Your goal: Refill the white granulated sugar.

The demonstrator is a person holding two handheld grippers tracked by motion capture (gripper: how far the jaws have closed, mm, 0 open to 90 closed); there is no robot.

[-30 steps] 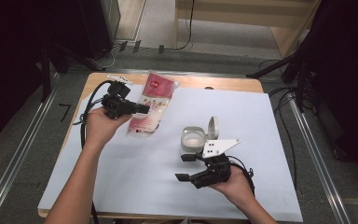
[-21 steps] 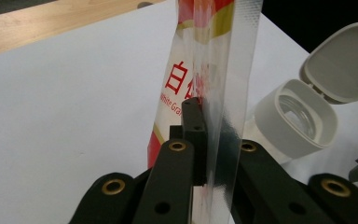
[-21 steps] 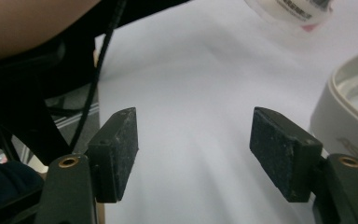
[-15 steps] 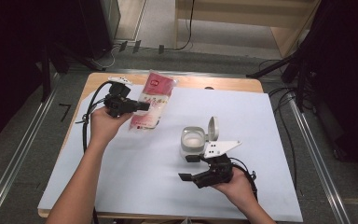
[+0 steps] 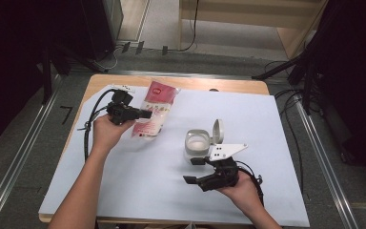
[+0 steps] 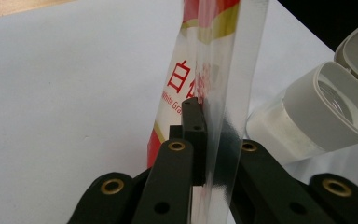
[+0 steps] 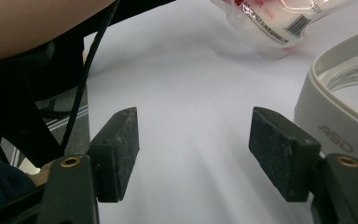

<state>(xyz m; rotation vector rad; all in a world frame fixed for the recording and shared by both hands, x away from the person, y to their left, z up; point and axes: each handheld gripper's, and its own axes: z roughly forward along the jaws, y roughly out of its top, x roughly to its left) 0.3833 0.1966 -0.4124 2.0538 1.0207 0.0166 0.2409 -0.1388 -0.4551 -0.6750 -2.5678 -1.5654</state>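
Plastic bag: clear pouch of white grains w/ red print, the bag (image 5: 153, 113) lies slanted near the table's far-left part; its lower end sits on the white sheet; in the left gripper view the bag (image 6: 214, 70) stands edge-on between your jaws, red characters facing left
L gripper: your left gripper (image 5: 145, 114) is clamped on the bag's side edge; jaws pressed together w/ only the thin film between them; in the left gripper view the left gripper (image 6: 205, 135) pinches the clear seam; cable loops off toward the table's left edge
R gripper: your right gripper (image 5: 194, 170) rests low over the sheet, near side, just in front of the container; jaws stand apart, nothing between; right gripper view shows the right gripper (image 7: 193, 149) w/ bare sheet in the gap; grey three-cornered plate on top
Container: white-rimmed clear container (image 5: 198, 144), flip lid up & open, mid-table, right of the bag & apart from it; some white grains inside; in the right gripper view the container (image 7: 340, 107) sits just beside your right-hand pad; can't tell if touching; in the left gripper view the container (image 6: 317, 107) shows right of the bag
Sheet: white sheet (image 5: 124, 181) covers most of the wooden table (image 5: 100, 82); wood shows along the far edge
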